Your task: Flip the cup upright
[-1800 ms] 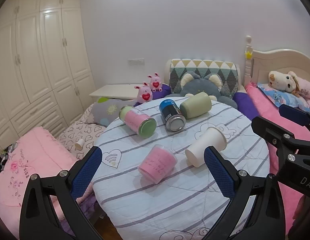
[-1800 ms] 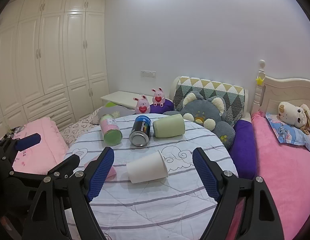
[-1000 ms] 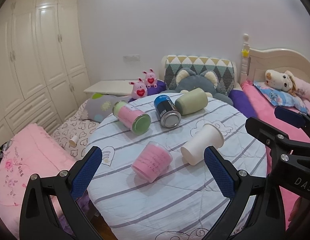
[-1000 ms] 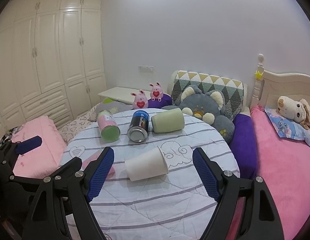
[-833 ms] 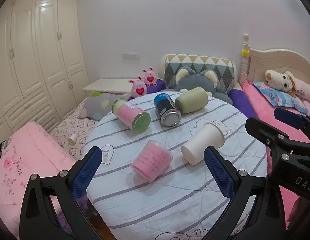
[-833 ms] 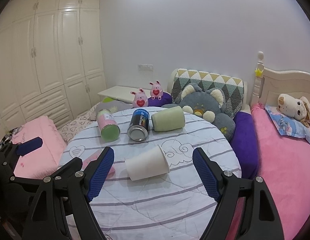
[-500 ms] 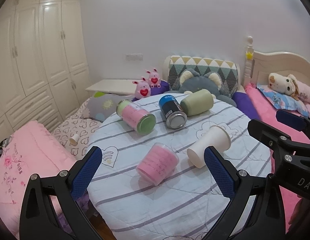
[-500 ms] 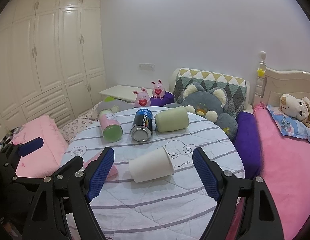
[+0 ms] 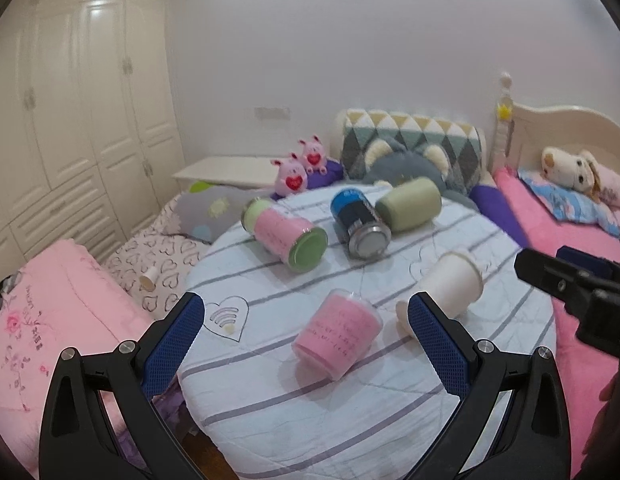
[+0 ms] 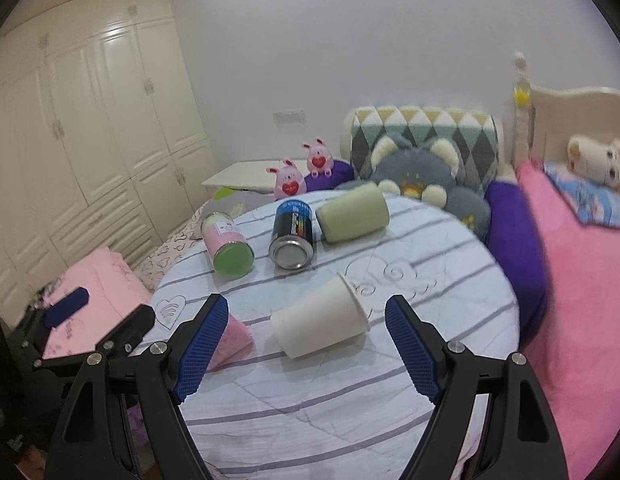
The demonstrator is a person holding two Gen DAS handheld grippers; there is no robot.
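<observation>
A white paper cup (image 10: 319, 326) lies on its side on the round striped table (image 10: 349, 400), rim toward the back right; it also shows in the left wrist view (image 9: 445, 286). A pink cup (image 9: 337, 334) lies on its side left of it, partly hidden in the right wrist view (image 10: 234, 338). My right gripper (image 10: 306, 344) is open and empty, with the white cup in line between its fingers. My left gripper (image 9: 306, 348) is open and empty, just short of the pink cup.
At the table's back lie a pink jar with green lid (image 9: 286, 236), a blue-black can (image 9: 359, 224) and a green cup (image 9: 409, 204). A bed with pink cover (image 10: 581, 280) is to the right, plush toys (image 10: 421, 176) behind, pink bedding (image 9: 50, 312) to the left.
Both grippers have drifted forward and slightly toward the table; the cups appear a little nearer and lower between the fingers. Nothing on the table has moved.
</observation>
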